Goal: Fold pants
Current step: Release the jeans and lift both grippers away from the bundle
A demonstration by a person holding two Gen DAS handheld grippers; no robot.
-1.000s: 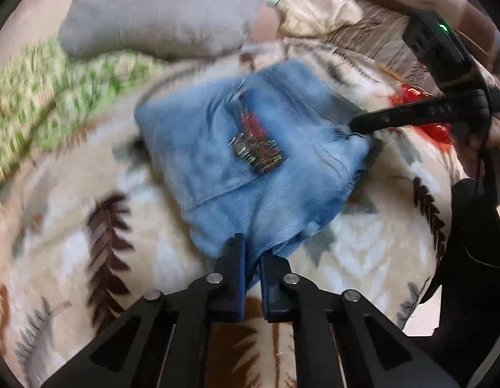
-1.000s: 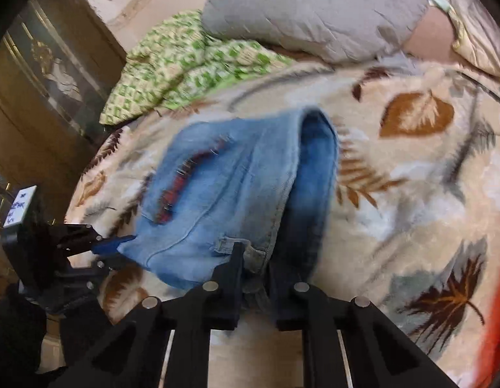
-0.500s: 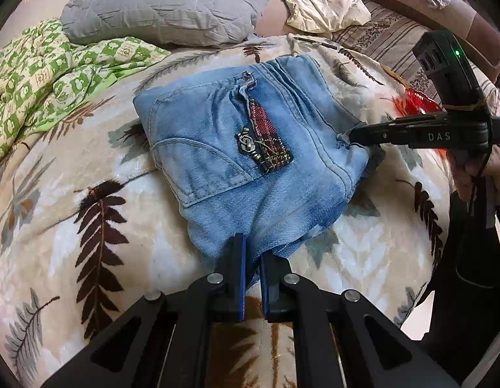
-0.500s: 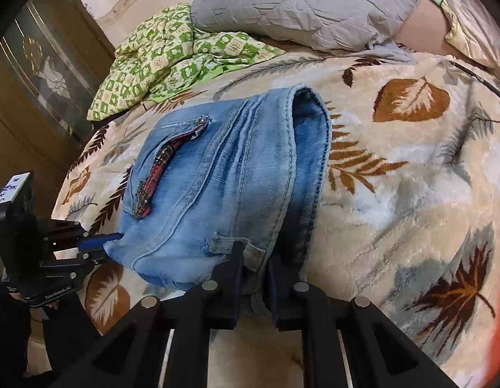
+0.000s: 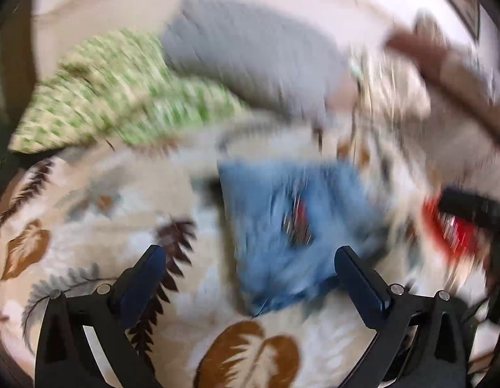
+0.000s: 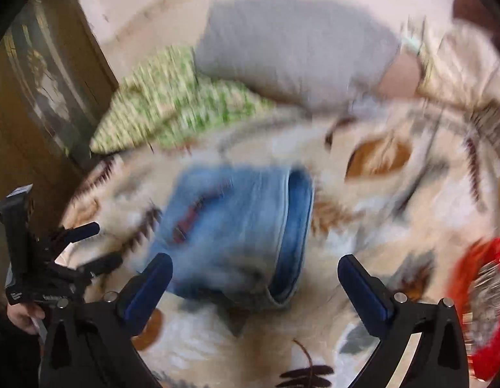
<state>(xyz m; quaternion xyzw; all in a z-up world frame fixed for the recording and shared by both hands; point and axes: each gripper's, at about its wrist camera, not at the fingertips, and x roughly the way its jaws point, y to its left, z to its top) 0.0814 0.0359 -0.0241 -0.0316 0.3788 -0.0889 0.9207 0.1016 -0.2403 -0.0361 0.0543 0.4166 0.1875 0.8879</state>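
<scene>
The folded blue jeans lie in a compact bundle on the leaf-patterned blanket, their red zip patch facing up. My left gripper hangs above the bundle's near edge, its jaws opening wide and nothing pressed between the pads. My right gripper hovers over the jeans at their thick folded edge, its jaws also opening, clear of the denim. Each gripper shows in the other's view: the right gripper at the right, the left gripper at the left. Both views are motion-blurred.
A grey pillow and a green patterned cloth lie at the back of the bed. A red object sits to the right of the jeans. A dark wooden cabinet stands past the bed's left side.
Both grippers were shut on the near edges of the jeans; now both are spread wide and have risen away, leaving the folded bundle on the blanket.
</scene>
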